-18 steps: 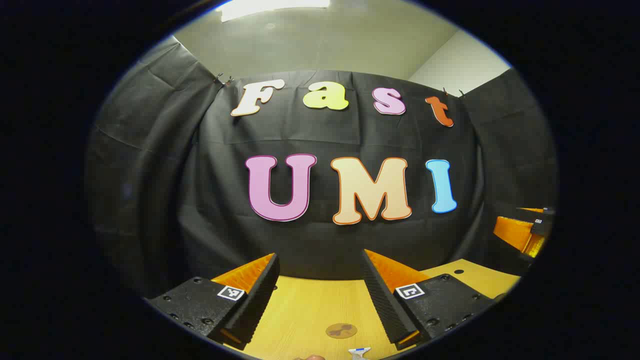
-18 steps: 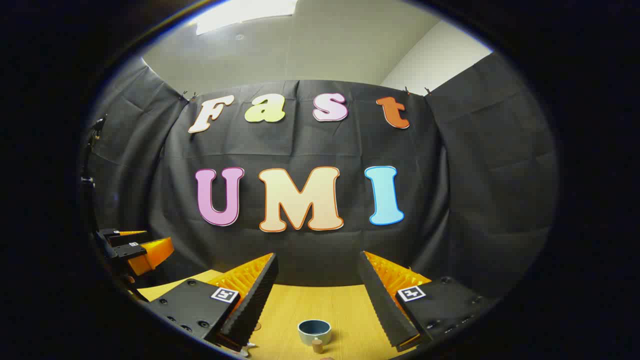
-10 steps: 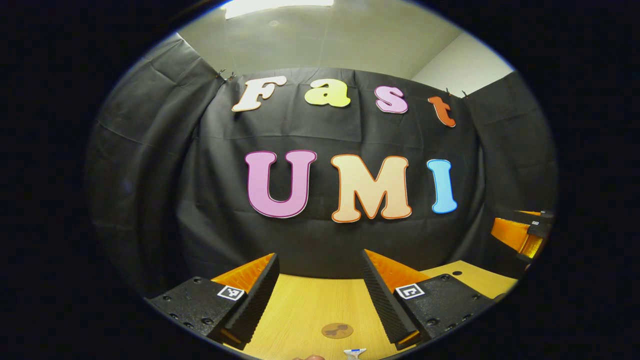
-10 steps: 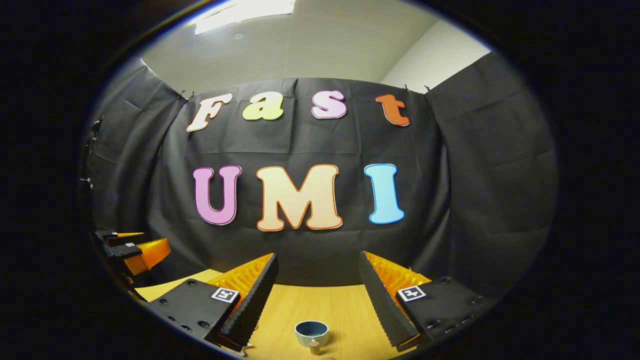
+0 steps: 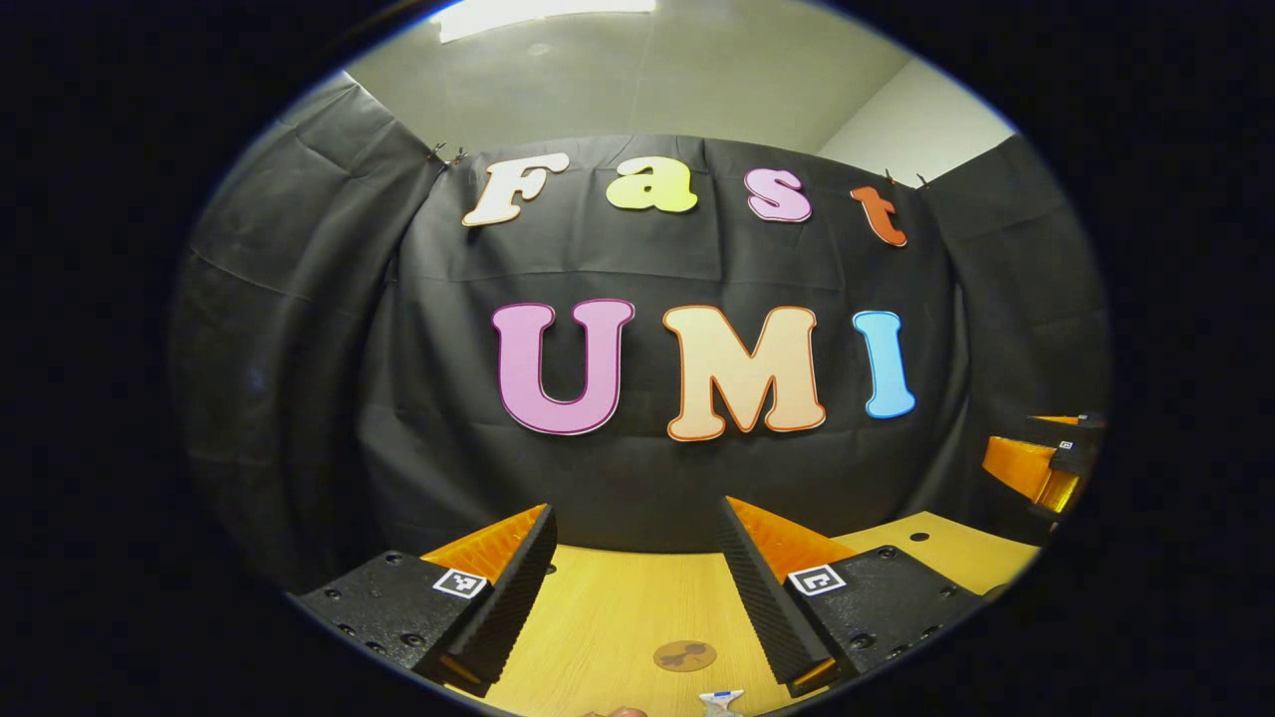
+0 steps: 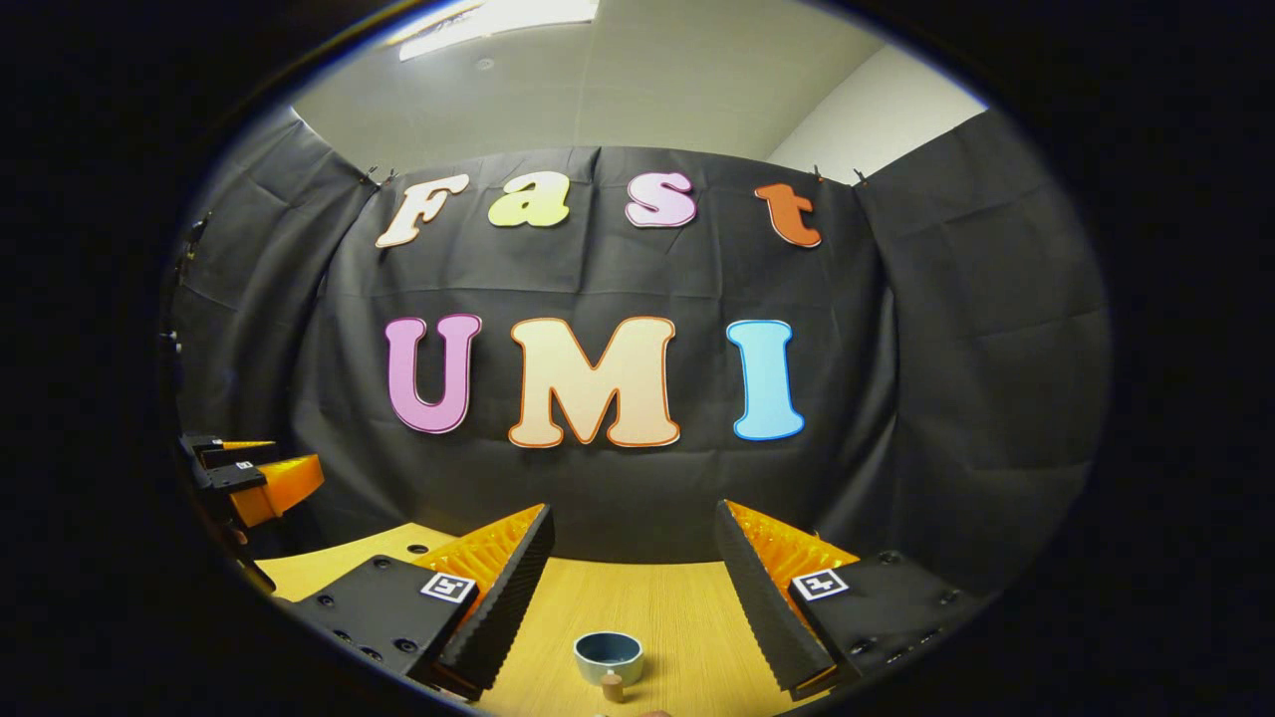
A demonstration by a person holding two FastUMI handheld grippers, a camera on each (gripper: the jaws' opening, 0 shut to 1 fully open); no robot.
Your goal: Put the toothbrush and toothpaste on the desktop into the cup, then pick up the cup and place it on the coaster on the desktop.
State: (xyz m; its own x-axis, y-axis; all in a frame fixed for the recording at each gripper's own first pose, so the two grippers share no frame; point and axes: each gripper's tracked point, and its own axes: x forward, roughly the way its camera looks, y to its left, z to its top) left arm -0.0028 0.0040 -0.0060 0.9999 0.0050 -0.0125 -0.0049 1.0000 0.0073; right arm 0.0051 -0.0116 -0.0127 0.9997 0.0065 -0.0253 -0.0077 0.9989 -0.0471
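— Grippers? Left gripper [image 5: 637,578] spread wide over the desktop [image 5: 608,617], pinching nothing. Right gripper [image 6: 633,583] likewise spread, empty.

— And the task's things? Coaster [image 5: 685,655] flat on the wood between the left fingers, toothpaste [image 5: 720,702] tip just below it. Cup [image 6: 608,656] upright between the right fingers, small wooden knob [image 6: 612,685] just before it.
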